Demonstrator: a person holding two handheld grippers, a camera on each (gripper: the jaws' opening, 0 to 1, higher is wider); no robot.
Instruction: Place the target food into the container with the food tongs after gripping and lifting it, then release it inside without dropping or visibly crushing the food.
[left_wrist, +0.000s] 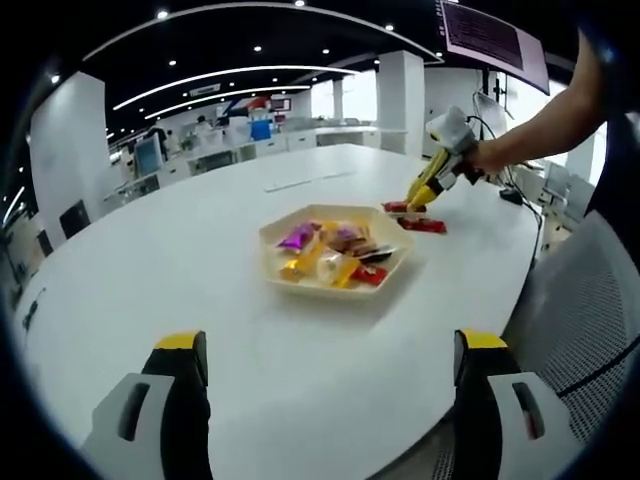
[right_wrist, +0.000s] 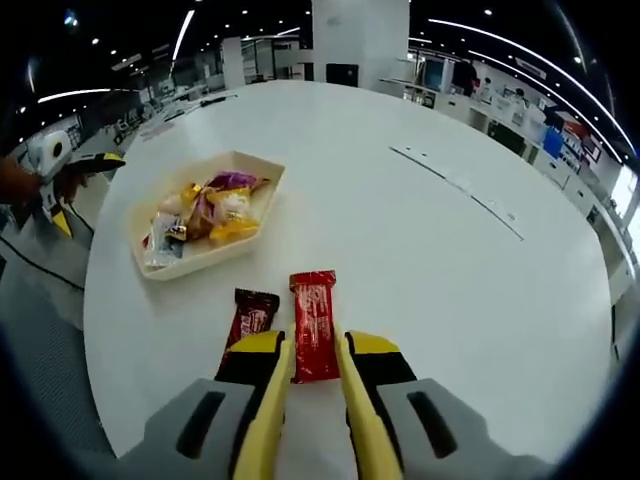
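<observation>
A red snack bar (right_wrist: 314, 320) lies on the white table (right_wrist: 430, 260), its near end between the yellow jaws of my right gripper (right_wrist: 315, 352), which press on both its sides. A dark brown bar (right_wrist: 251, 314) lies just left of it. The cream hexagonal tray (right_wrist: 213, 256) with several wrapped snacks sits beyond, to the left. In the left gripper view the tray (left_wrist: 308, 284) is mid-table, and the right gripper (left_wrist: 424, 192), held by a hand, touches down at the red bars (left_wrist: 423, 225). My left gripper (left_wrist: 332, 348) stands wide open over the table's near edge, nothing between its jaws.
A grey mesh chair (left_wrist: 585, 310) stands by the table's right edge in the left gripper view. A cable (left_wrist: 520, 197) lies on the table near the person's arm. A long flat strip (right_wrist: 460, 185) lies across the table's far side. Desks and pillars fill the office behind.
</observation>
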